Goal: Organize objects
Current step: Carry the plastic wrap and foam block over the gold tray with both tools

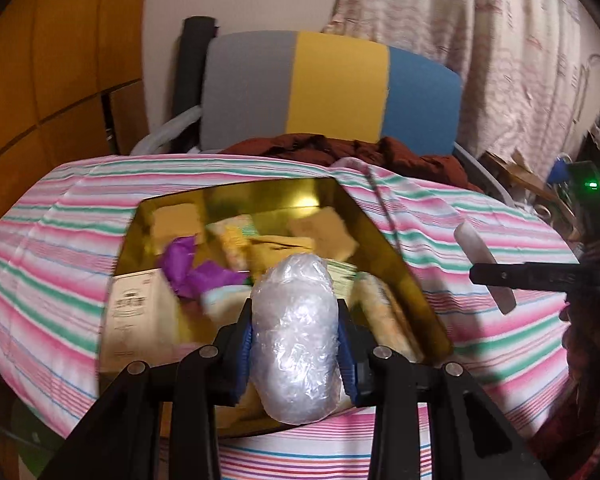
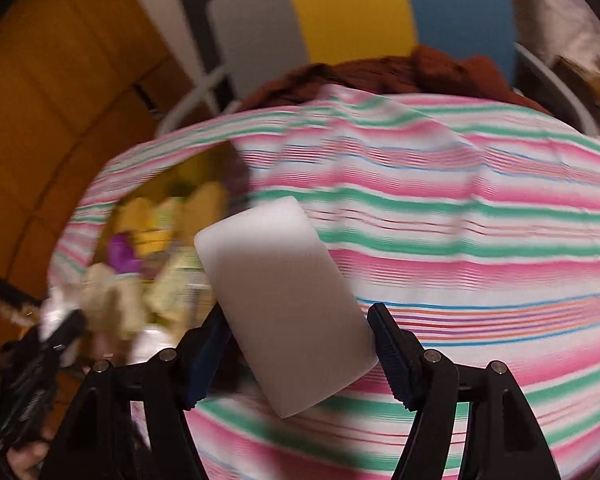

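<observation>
Left gripper [image 1: 296, 344] is clamped on a plastic-wrapped bundle [image 1: 296, 344] above the near end of the gold box [image 1: 380, 232] on the striped cloth [image 1: 60, 232] — right gripper [image 2: 296, 344] pinches a white block [image 2: 280, 304] just right of the box

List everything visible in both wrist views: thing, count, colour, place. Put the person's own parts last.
plastic-wrapped bundle: 1, clear whitish, clamped in the left gripper over the gold box
white block: 1, white, between the right gripper's fingers
gold box: 1, shiny gold inside, open on the striped cloth
purple wrapper: 1, purple, inside the box
cream carton: 1, cream, box's left side
yellowish packets: several, blurred, inside the box
striped cloth: 1, pink, green, white, covering the surface
brown garment: 1, rust brown, behind the cloth
chair back: 1, grey, yellow, blue
curtain: 1, pale patterned, right
left gripper: black, blue pads
right gripper: black, blue pads
</observation>
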